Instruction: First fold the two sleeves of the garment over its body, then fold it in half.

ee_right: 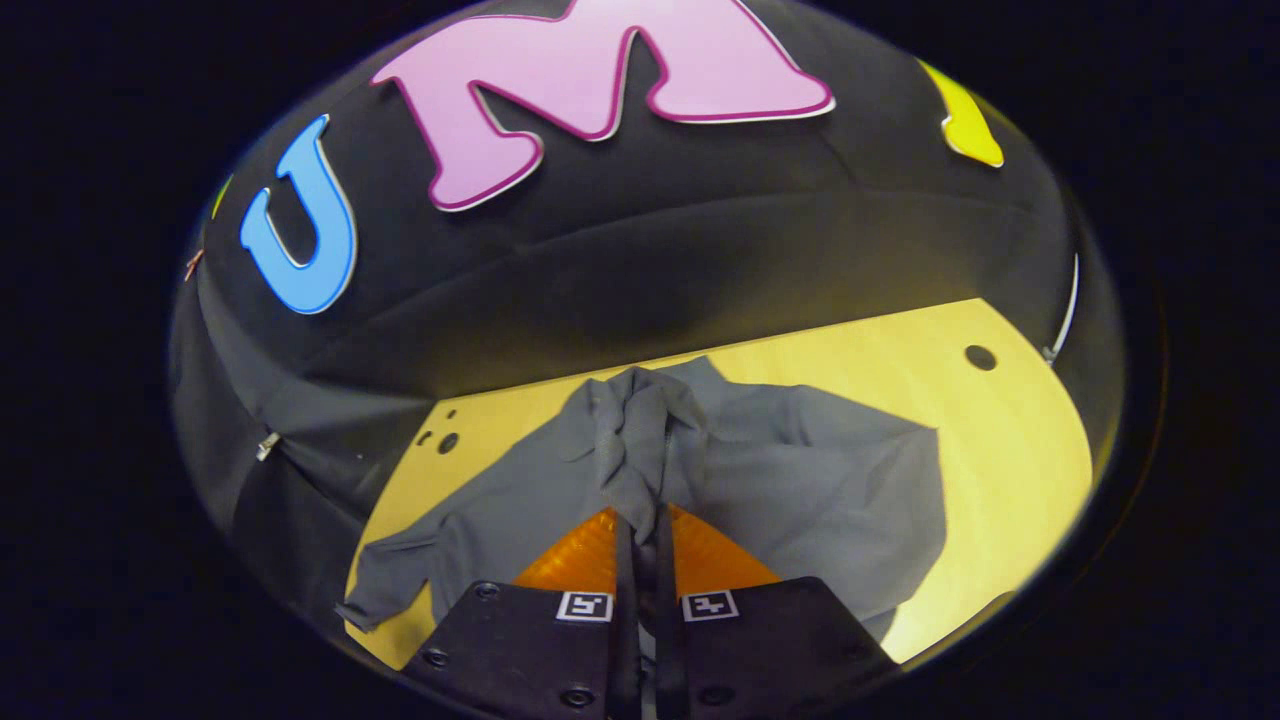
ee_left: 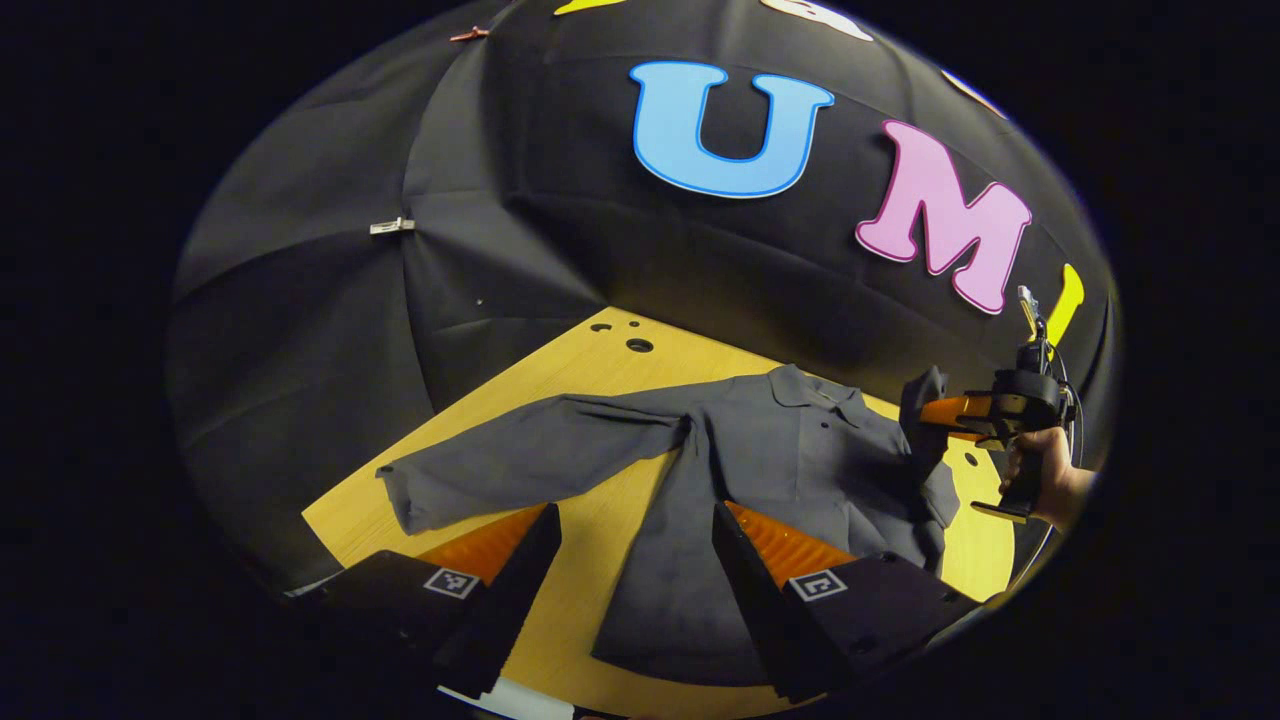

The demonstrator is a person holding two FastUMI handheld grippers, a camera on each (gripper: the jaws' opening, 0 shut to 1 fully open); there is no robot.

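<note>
Wooden table [ee_left: 600,590] bears a grey shirt [ee_left: 790,450]; right tool [ee_right: 640,545] pinches its sleeve [ee_right: 640,430], left tool [ee_left: 632,560] gapes.

In the left gripper view, the left gripper's [ee_left: 632,560] own fingers cover part of the dark grey long-sleeved collared garment's [ee_left: 790,450] lower body and hem, and the light wooden desk [ee_left: 610,560] runs out at the bottom edge. The hand [ee_left: 1050,480] holding the right gripper [ee_left: 925,410] is cut at the wrist. In the right gripper view, bunched cloth [ee_right: 640,440] hides the collar, and the fingers cover the grasped sleeve end.
</note>
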